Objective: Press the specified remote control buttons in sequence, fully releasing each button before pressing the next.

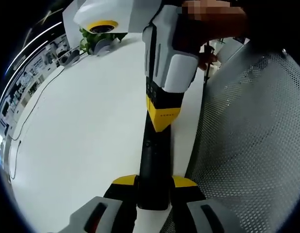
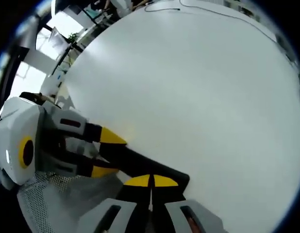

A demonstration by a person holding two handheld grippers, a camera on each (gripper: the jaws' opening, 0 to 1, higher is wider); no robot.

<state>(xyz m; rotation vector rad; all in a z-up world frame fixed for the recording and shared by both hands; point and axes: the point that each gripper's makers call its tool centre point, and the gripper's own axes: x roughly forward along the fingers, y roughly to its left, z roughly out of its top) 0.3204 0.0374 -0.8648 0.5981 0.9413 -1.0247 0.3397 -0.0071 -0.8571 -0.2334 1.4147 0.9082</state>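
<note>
A slim black remote control (image 1: 152, 150) is clamped end-on in my left gripper (image 1: 155, 182), whose yellow-tipped jaws are shut on its near end, above the white table (image 1: 87, 131). My right gripper (image 1: 162, 115) comes down from the top, held by a hand, with its yellow tip resting on the remote's upper face. In the right gripper view, my right gripper (image 2: 151, 181) has its two yellow tips shut together against the remote (image 2: 146, 168). The left gripper (image 2: 107, 153) enters from the left and holds the remote. The buttons are hidden.
A grey perforated metal surface (image 1: 252, 141) runs along the table's edge and also appears under the left gripper (image 2: 48, 199). A thin cable (image 1: 27, 119) lies across the far table, with a green plant (image 1: 91, 42) behind. Wide bare tabletop (image 2: 198, 87) stretches ahead.
</note>
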